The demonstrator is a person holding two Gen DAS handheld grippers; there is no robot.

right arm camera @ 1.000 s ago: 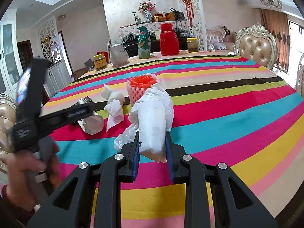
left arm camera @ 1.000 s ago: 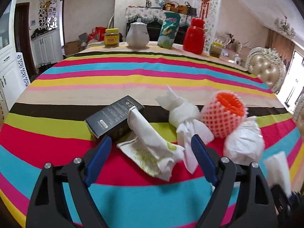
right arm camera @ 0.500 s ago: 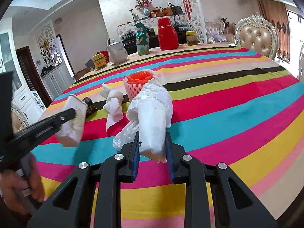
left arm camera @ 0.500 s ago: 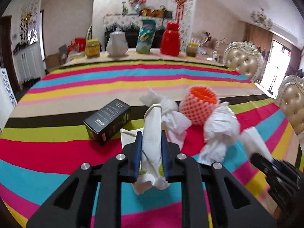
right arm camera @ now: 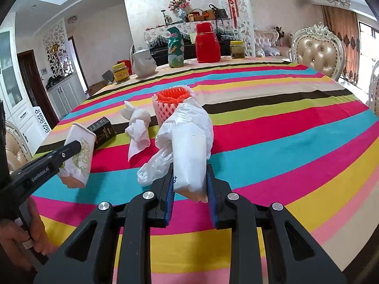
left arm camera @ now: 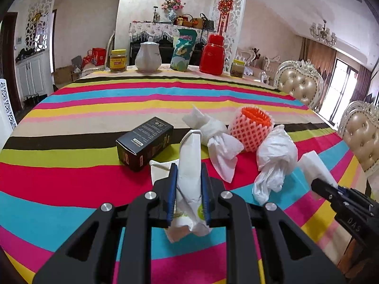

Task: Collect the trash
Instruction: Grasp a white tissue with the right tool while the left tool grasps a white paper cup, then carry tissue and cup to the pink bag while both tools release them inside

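Both grippers are loaded already: left gripper [left arm camera: 188, 187] has its jaws clamped on the folded paper bag [left arm camera: 189, 165], long axis running straight out along the fingers, lifted off the bench [left arm camera: 94, 189]. Right gripper [right arm camera: 189, 187] is squeezing the white plastic bag [right arm camera: 189, 146]. No bin is in sight, so the drop-off looks like it's somewhere off-frame.

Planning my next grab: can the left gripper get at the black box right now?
Probably not yet. The left gripper is shut on a white paper packet, so it has no free jaws. The black box lies uncovered on the striped tablecloth just beyond it; nothing else blocks it.
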